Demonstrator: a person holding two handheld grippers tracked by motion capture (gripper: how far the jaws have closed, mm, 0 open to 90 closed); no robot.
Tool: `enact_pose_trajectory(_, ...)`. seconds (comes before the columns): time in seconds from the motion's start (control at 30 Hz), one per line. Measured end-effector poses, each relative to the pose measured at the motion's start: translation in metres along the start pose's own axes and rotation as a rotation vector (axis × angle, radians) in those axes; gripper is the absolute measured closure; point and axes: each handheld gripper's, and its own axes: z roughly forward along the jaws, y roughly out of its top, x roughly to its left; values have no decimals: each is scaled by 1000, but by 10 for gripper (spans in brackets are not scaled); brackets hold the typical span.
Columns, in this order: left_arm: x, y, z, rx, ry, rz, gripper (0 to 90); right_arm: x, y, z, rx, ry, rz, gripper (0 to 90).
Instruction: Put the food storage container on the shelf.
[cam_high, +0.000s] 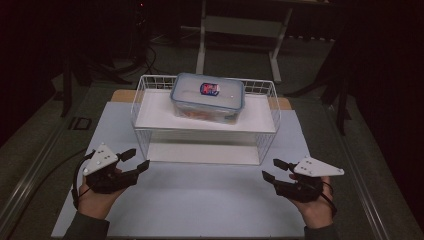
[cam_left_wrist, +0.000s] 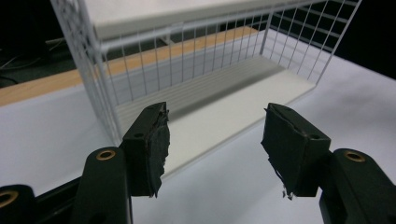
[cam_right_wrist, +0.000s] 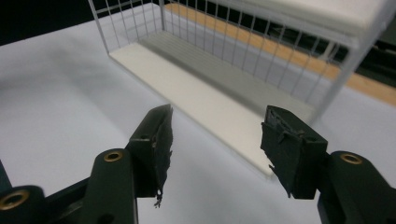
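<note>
Dim room, white tabletop (cam_high: 200, 200): clear lidded plastic food box (cam_high: 207, 97), rigid, smooth, probably light, atop white wire rack (cam_high: 145, 131) ahead between both tools, best gripped at opposite short ends; left gripper (cam_high: 136, 161) and right gripper (cam_high: 270, 170) part-open, empty.

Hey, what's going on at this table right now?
A person holds a two-jaw gripper in each hand near the front of a white mat. The left gripper and the right gripper both have open jaws with nothing between them. They sit at the two front corners of a white wire rack, apart from it. A clear lidded container with a blue rim rests on the rack's top shelf, untouched. The lower shelf has nothing on it.
</note>
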Motion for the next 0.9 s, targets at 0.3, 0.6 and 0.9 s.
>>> enact_pose_trajectory(0.3,5,-27,-8,5,29,-24,407,-6,-39,-11,16,-34,67,420)
enact_pose_trajectory(0.6,12,-45,-5,27,75,2,404,-16,-56,-11,12,-73,80,411)
enact_pose_trajectory(0.9,10,-44,-4,19,81,29,402,-17,-56,-17,-47,-87,66,397)
